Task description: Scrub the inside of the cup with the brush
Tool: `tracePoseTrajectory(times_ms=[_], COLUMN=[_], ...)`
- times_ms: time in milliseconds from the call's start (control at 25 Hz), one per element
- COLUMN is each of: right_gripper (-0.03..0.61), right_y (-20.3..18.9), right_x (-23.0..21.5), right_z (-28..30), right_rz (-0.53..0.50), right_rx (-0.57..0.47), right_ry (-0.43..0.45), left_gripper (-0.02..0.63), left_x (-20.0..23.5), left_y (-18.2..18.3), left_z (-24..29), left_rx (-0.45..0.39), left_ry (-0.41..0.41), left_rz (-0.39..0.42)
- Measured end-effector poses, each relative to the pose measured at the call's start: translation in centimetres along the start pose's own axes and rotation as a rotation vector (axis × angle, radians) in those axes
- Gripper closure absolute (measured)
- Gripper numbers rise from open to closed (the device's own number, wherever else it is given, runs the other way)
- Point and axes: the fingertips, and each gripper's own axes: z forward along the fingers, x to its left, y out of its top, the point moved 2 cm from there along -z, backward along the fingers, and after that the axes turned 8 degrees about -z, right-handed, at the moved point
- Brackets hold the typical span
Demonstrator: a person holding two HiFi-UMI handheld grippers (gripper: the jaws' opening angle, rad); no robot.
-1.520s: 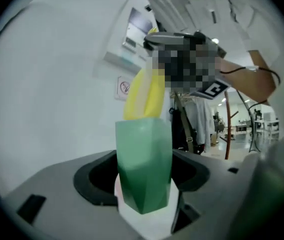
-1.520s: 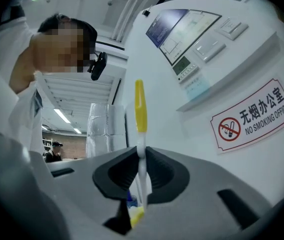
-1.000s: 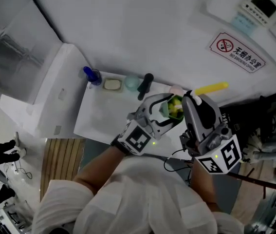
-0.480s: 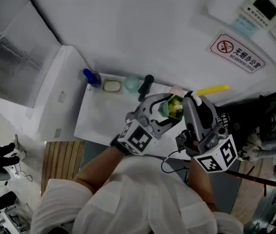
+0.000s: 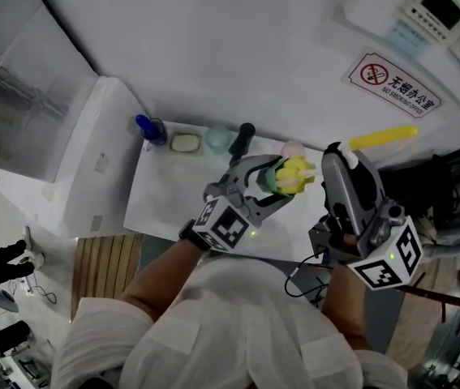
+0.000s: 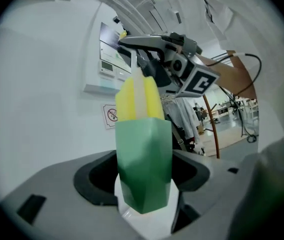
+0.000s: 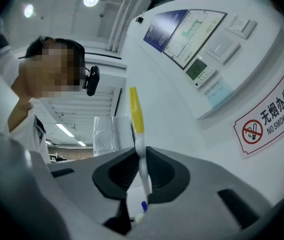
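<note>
Green cup (image 5: 273,180) is held off the white tabletop (image 5: 165,201) in the head view, clenched in the left gripper (image 5: 278,183). The right gripper (image 5: 339,155) clamps the brush (image 5: 384,138), whose yellow head sits in the cup.

Left gripper view: both jaws press the cup's sides, and the brush head pokes out of its mouth.

Right gripper view: the jaws are closed on the brush's white shaft.

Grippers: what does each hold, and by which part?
Left gripper: green cup, by its lower body; right gripper: brush, by its white stem.
</note>
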Motion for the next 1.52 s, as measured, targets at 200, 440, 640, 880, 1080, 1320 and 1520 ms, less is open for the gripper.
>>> tracePoseTrajectory(times_ms=[200, 440, 640, 880, 1080, 1320, 1520], right_gripper=[0.537, 0.537, 0.537, 0.535, 0.535, 0.535, 0.535], right_y=[-2.3, -5.3, -3.3, -0.9, -3.9, -8.2, -12.3], right_x=[-0.3, -0.4, -1.1, -1.6, -3.6, -6.3, -9.8], right_z=[0.7, 0.5, -0.4, -1.2, -2.8, -6.4, -10.2], right_rz=[0.025, 0.016, 0.052, 0.049, 0.053, 0.025, -0.026], right_rx=[0.104, 0.142, 0.047, -0.010, 0.055, 0.180, 0.259], right_ry=[0.028, 0.015, -0.035, -0.029, -0.097, -0.181, -0.247], left_gripper=[0.318, 0.318, 0.318, 0.318, 0.318, 0.318, 0.319], left_x=[-0.4, -0.1, 0.1, 0.1, -1.8, -5.4, -8.2], left_y=[0.0, 1.6, 2.0, 1.0, -0.4, -4.4, -6.8], left_z=[0.0, -0.1, 0.0, 1.2, 3.6, 7.9, 12.9], left_rx=[0.024, -0.006, -0.046, -0.040, -0.014, 0.054, 0.082], left_ry=[-0.014, 0.000, -0.011, -0.015, -0.060, -0.117, -0.121], left_rz=[0.040, -0.013, -0.069, -0.091, -0.128, -0.223, -0.259])
